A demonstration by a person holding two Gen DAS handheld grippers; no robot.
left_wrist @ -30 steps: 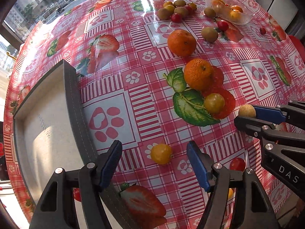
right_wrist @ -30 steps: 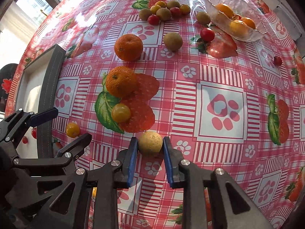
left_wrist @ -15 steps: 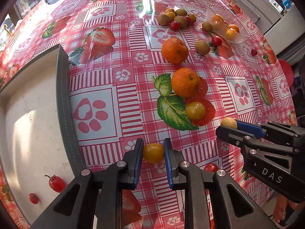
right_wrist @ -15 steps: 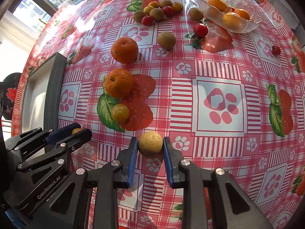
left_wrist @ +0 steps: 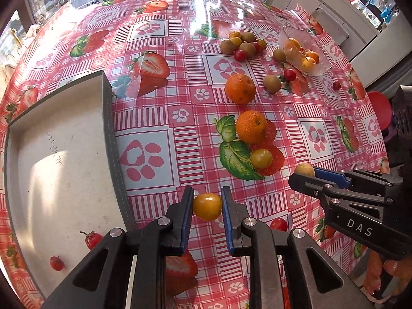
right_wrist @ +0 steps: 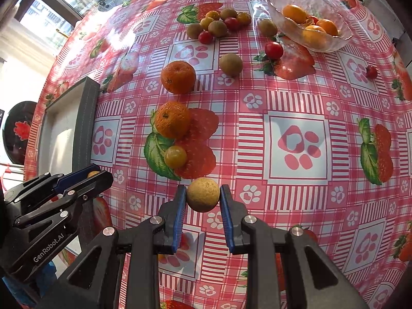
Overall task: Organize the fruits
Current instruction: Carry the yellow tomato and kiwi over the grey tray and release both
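The left tongs (left_wrist: pixel 207 206) grip a yellow tomato (left_wrist: pixel 207 206); the right tongs (right_wrist: pixel 203 197) grip a tan fruit (right_wrist: pixel 203 197). Left of the left tongs, the tray (left_wrist: pixel 64 159) holds only two small red fruits. Most fruit lies loose beyond both tongs, so the sorting looks barely begun.

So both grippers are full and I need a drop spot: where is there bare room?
The grey tray floor is bare except two red tomatoes at its near end. Cloth between tray and oranges is free. Crowded: the fruit cluster beside the glass bowl.

Two mandarins (left_wrist: pixel 240 88), two claws (left_wrist: pixel 207 206), one tray (left_wrist: pixel 108 118), one glass bowl (right_wrist: pixel 332 5)
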